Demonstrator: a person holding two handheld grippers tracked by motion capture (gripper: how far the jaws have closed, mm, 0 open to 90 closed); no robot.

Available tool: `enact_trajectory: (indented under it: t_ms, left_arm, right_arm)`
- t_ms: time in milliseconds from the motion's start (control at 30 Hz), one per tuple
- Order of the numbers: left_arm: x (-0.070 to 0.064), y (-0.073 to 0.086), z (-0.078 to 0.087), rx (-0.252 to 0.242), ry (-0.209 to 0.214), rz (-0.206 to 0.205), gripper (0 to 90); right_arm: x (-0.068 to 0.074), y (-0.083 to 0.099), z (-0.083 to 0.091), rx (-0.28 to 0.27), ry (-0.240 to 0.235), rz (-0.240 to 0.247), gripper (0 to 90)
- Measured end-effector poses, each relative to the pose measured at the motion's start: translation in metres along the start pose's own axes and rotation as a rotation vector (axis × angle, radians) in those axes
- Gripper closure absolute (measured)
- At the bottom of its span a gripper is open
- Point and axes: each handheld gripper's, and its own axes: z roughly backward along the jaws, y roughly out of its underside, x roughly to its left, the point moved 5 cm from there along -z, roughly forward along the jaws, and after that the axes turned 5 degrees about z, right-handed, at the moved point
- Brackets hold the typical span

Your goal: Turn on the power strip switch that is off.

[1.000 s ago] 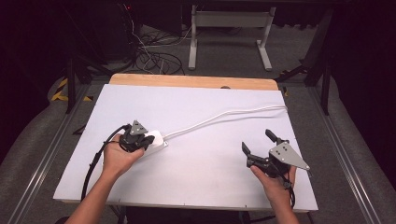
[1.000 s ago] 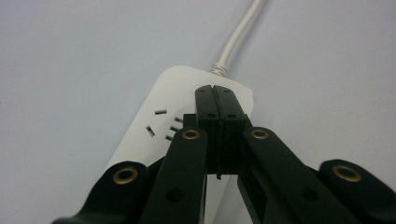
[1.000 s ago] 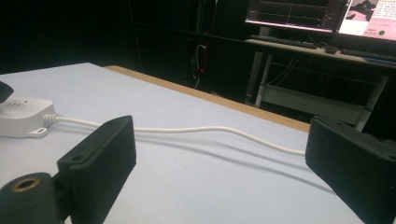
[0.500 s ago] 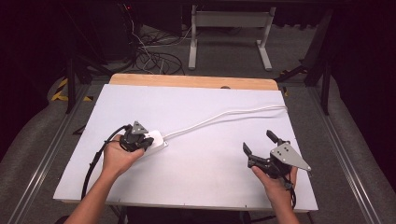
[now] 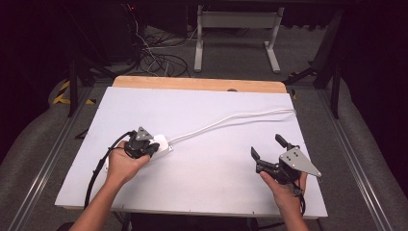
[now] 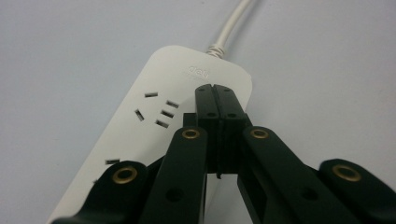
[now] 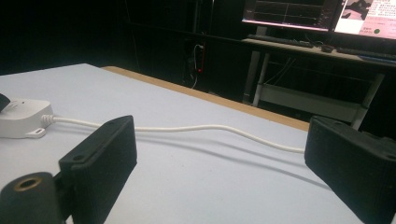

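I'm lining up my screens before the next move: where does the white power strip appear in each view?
High view: the power strip lies left of centre, under the left gripper.
Left gripper view: it runs from bottom left to upper centre, beneath the shut jaws.
Right gripper view: its end shows at the far left edge.
Shared landmark: its white cord.

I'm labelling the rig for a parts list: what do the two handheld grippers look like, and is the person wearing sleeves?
Both grippers are black. The left gripper has brass-coloured rivets on its jaw links, a small grey three-cornered plate on top and a black cable trailing toward the table's near edge. The right gripper carries a larger grey three-cornered plate with dark dots; its jaws have blocky textured pads. No sleeves show on the forearms.
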Motion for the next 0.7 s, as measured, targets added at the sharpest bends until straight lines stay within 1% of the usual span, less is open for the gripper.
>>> enact_trajectory:
  t_ms: [67,100,233,333,433,600,700]
  left_arm:
    - [0.0005,0.0002,0.0001,-0.003,-0.005,-0.005,90.0]
    - [0.0003,0.0003,-0.0002,-0.003,0.004,-0.001,90.0]
    - [0.0009,0.0005,-0.0003,-0.001,0.004,-0.001,90.0]
    - [0.0019,0.0009,-0.0003,0.001,0.013,0.011,90.0]
    - [0.0011,0.0008,-0.0013,-0.005,0.008,0.007,90.0]
    - [0.0024,0.0008,-0.0018,-0.004,0.021,0.022,90.0]
    - [0.0021,0.0008,-0.0018,-0.003,0.019,0.021,90.0]
  right_arm:
    - [-0.0001,0.0,-0.0001,0.0,0.001,0.0,9.6]
    - [0.0,-0.0001,0.0001,0.001,0.002,0.001,9.6]
    - [0.0004,-0.0001,0.0003,0.002,0.002,0.001,9.7]
    - [0.0004,0.0,0.0,0.002,-0.001,0.002,9.7]
    - [0.0003,-0.0002,0.0004,0.001,0.002,0.003,9.7]
    - [0.0006,-0.0005,0.0008,0.001,0.001,0.003,9.7]
    - [0.0006,-0.0006,0.0009,-0.001,0.001,0.002,9.8]
